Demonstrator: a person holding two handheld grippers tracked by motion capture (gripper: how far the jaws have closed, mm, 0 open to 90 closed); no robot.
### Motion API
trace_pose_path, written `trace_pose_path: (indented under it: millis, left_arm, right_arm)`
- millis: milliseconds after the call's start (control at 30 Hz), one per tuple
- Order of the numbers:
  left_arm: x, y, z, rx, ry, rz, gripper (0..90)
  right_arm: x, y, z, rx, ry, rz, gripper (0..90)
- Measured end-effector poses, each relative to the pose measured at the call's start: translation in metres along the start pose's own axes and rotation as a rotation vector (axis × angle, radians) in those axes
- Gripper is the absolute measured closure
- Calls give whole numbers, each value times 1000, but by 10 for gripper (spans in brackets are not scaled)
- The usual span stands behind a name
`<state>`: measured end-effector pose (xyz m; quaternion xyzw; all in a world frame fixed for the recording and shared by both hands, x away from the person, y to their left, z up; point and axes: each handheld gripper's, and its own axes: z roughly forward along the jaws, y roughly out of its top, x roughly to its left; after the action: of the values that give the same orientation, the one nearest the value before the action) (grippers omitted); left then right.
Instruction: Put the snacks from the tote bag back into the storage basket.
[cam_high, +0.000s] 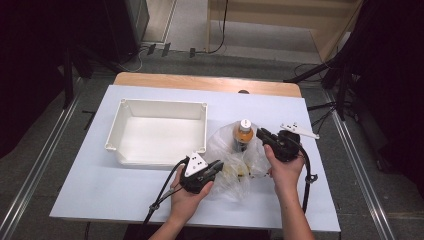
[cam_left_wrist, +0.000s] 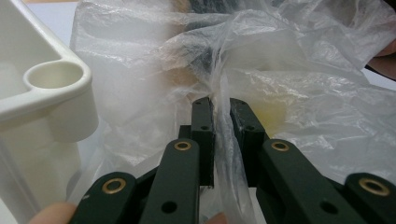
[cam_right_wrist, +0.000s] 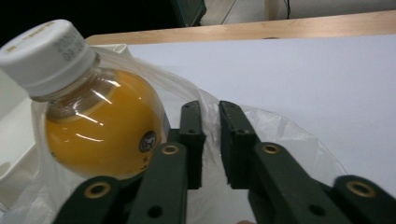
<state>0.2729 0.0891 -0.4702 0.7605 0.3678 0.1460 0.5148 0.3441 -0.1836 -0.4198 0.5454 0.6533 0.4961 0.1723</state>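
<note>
Both hands rest low on the white table (cam_high: 115, 195), left tool (cam_left_wrist: 221, 116) clamped on the clear plastic bag (cam_left_wrist: 289, 88), right tool (cam_right_wrist: 210, 121) pinching its rim beside the orange bottle (cam_right_wrist: 98, 130).

White worktop (cam_high: 125, 200) on wooden table; grey carpet floor (cam_high: 45, 150) with metal rails, cables; dark surrounds, pale wood cabinet (cam_high: 280, 20) behind.

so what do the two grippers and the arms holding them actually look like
Both are black handheld tools. The left gripper carries a grey three-cornered plate with dark dots, as does the right gripper. Each trails a black cable. The gripper views show flat black linkage bars with brass-coloured rivets and two straight black jaws. The forearms are bare, with no sleeves visible.
</note>
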Motion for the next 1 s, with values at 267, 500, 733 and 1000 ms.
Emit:
trace_pose_path:
  millis: [267,500,733,1000]
  left_arm:
    - [0,0,1,9,8,1,837]
    - [-1,0,1,14,13,3,857]
    - [0,0,2,22,17,7,867]
    - [-1,1,3,28,22,7,864]
  right_arm:
    - [-5,-11,26,97,-70,-26,885]
    - [-11,-26,46,208,-146,-36,892]
    - [-22,-36,43,221,-190,-9,783]
    - [5,-21,-15,-33,-69,-64,640]
